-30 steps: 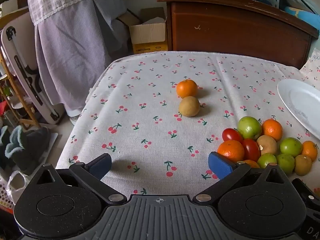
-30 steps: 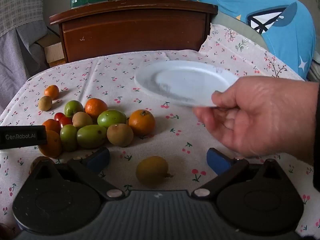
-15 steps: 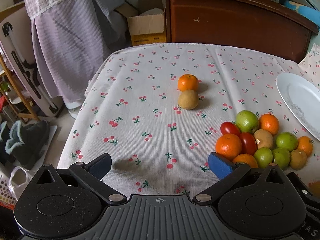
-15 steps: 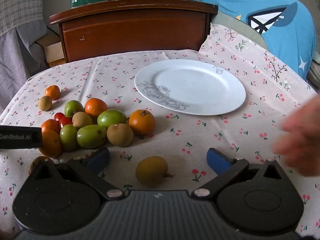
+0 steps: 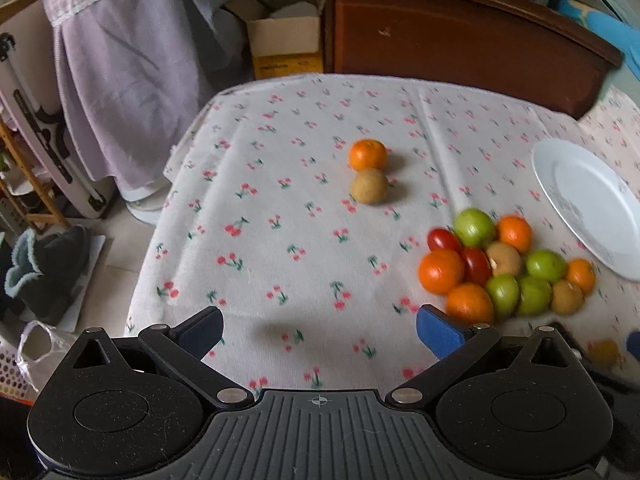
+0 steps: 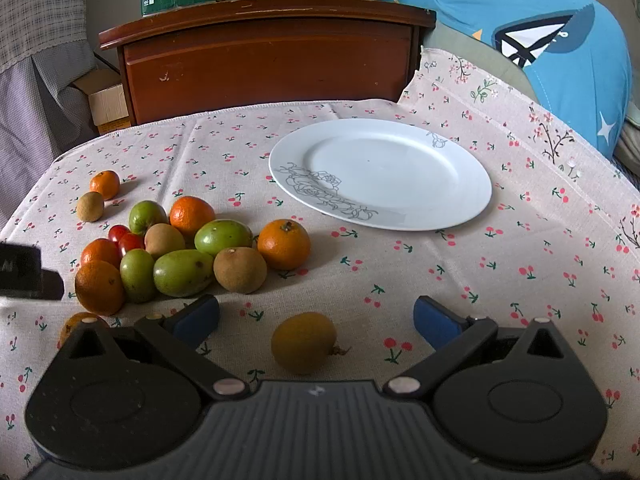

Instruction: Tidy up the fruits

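Note:
A heap of fruit (image 6: 188, 248) lies on the cherry-print tablecloth: oranges, green fruits, brown fruits and two red tomatoes; the left wrist view shows the heap (image 5: 504, 268) at the right. An empty white plate (image 6: 380, 172) sits behind it. One orange (image 5: 368, 154) and one brown fruit (image 5: 369, 186) lie apart, further back. A yellow-brown fruit (image 6: 304, 342) rests on the cloth between the spread fingers of my right gripper (image 6: 316, 318), which is open. My left gripper (image 5: 320, 330) is open above bare cloth, left of the heap.
A dark wooden headboard (image 6: 272, 52) stands behind the table with boxes on top. A blue cushion (image 6: 560, 56) lies at the back right. The table's left edge (image 5: 160, 216) drops to a floor with a cardboard box (image 5: 286, 44), hanging cloth and slippers.
A hand set the plate down on the table and withdrew out of view. My left gripper rose and drew back a little; the right one stayed put.

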